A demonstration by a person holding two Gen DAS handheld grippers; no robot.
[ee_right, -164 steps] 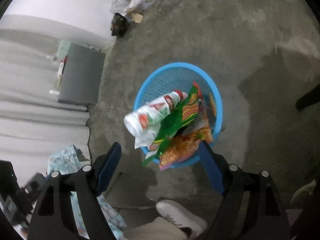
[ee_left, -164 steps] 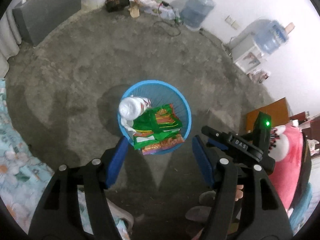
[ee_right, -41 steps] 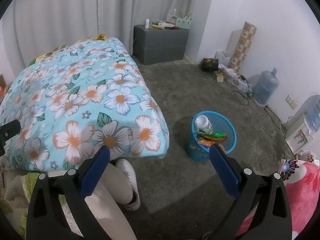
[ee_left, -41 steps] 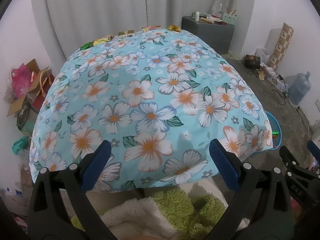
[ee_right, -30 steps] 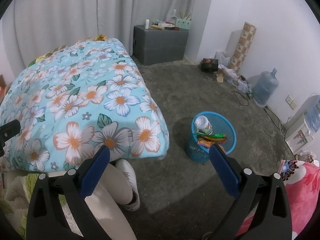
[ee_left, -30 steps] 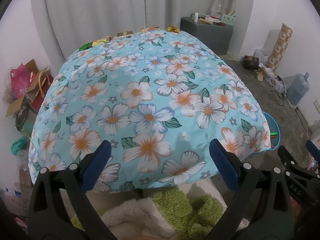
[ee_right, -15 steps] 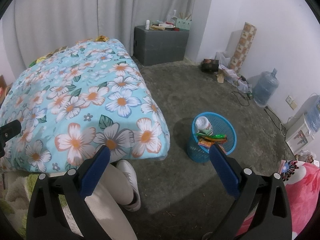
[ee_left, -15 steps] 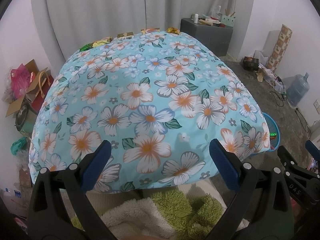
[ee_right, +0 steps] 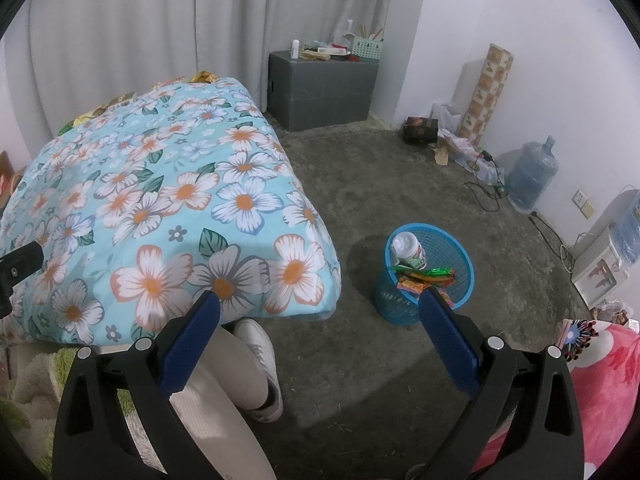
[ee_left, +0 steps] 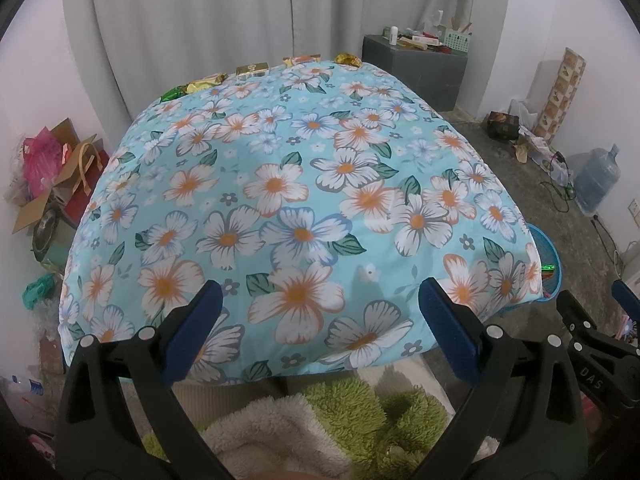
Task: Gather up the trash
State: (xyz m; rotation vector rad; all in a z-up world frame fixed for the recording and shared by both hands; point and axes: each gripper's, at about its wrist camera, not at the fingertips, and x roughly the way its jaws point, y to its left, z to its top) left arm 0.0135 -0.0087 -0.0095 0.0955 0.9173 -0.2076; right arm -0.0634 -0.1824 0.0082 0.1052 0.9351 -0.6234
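A blue mesh trash basket (ee_right: pixel 464 272) stands on the concrete floor right of the bed, holding a white bottle (ee_right: pixel 408 247) and green and orange snack wrappers (ee_right: pixel 428 276). Only the basket's rim (ee_left: pixel 554 256) peeks past the bed's right edge in the left wrist view. Several wrappers and small boxes (ee_left: pixel 252 70) lie along the far edge of the floral bedspread (ee_left: pixel 288 208). My left gripper (ee_left: pixel 318 312) hangs open over the near end of the bed, empty. My right gripper (ee_right: pixel 320 318) is open and empty, above the floor between bed and basket.
A grey cabinet (ee_right: pixel 322 84) with clutter stands by the curtain. A water jug (ee_right: pixel 532 180), cables and a small box (ee_right: pixel 420 128) line the right wall. Cardboard and bags (ee_left: pixel 52 168) pile left of the bed. A person's leg and white shoe (ee_right: pixel 256 364) are below me.
Five seconds ago both grippers hovered right over the basket; now they are pulled back and raised, facing the bed. Over the last second hardly anything has moved.
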